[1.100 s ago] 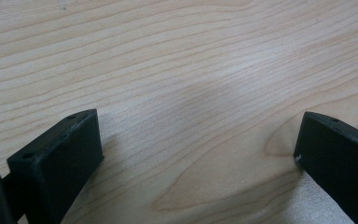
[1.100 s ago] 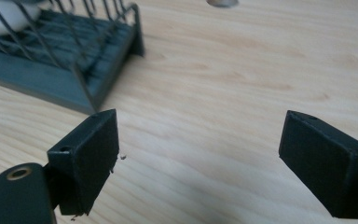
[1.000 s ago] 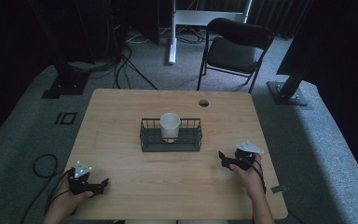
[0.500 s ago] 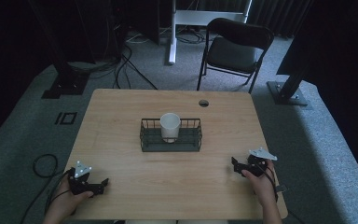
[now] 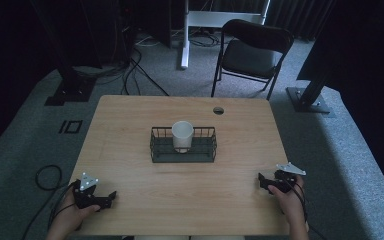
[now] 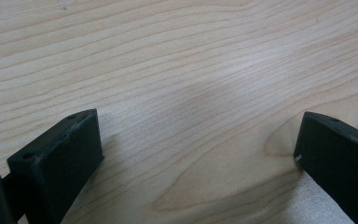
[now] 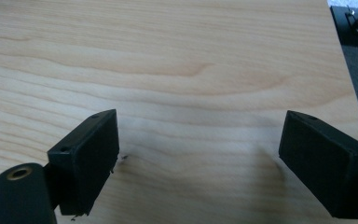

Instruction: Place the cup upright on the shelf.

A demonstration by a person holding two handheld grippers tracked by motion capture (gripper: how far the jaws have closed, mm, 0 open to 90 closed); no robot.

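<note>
Cup (image 5: 182, 136) stands in basket (image 5: 182, 150) at bench (image 5: 130, 115) centre; left gripper (image 5: 111, 196) and right gripper (image 5: 261, 181), wide open and empty, rest well apart from basket.

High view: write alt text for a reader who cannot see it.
A white cup stands upright inside a black wire basket at the middle of a light wooden table. At the near edge, a person's hands hold the left tool and the right tool, both apart from the basket. A black folding chair stands beyond the table.

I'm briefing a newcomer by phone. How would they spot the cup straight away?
Find the wooden table, then the dark wire basket at its middle. The white cup stands upright inside the basket, the one pale, round thing among the dark wires.
</note>
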